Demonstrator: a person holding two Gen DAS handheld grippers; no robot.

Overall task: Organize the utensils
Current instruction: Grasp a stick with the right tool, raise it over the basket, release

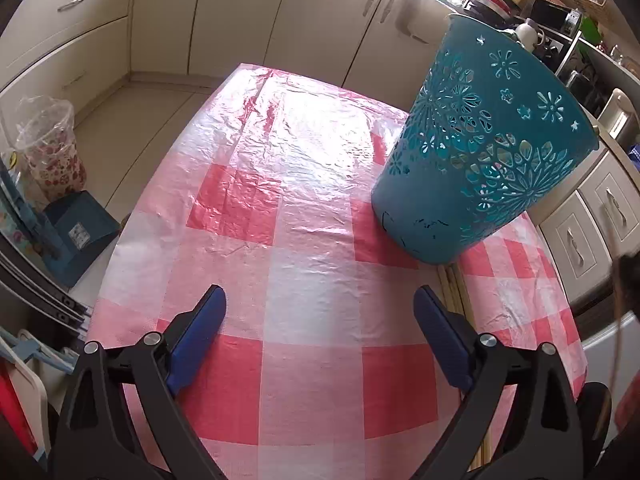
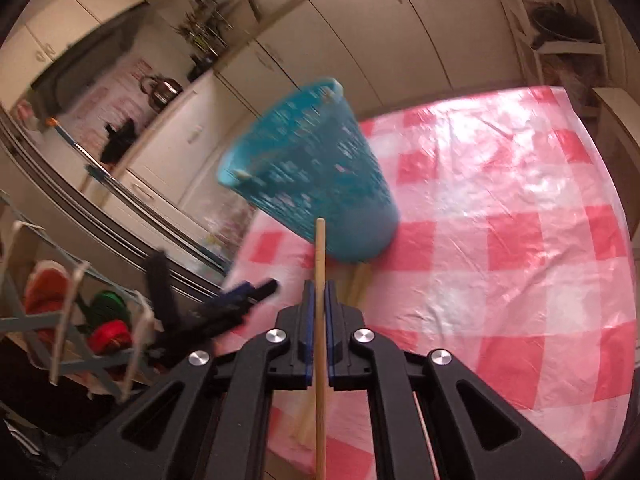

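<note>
Right wrist view: the right gripper (image 2: 319,296) has its jaws clenched on a slim, smooth wooden stick (image 2: 320,264) pointing to twelve o'clock at the teal perforated plastic basket (image 2: 308,172) on the glossy red-checked plastic-covered counter (image 2: 500,240). More pale sticks (image 2: 360,280) lie at its base. The left gripper (image 1: 320,304) hangs released, empty. Judged step: carrying; next, lift the tip over the rim.

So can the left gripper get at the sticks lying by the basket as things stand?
Probably yes. The left gripper is open and empty over the checked tablecloth, and the wooden sticks lie just to its right, partly under the teal basket. Only their basket-side ends are covered.
</note>
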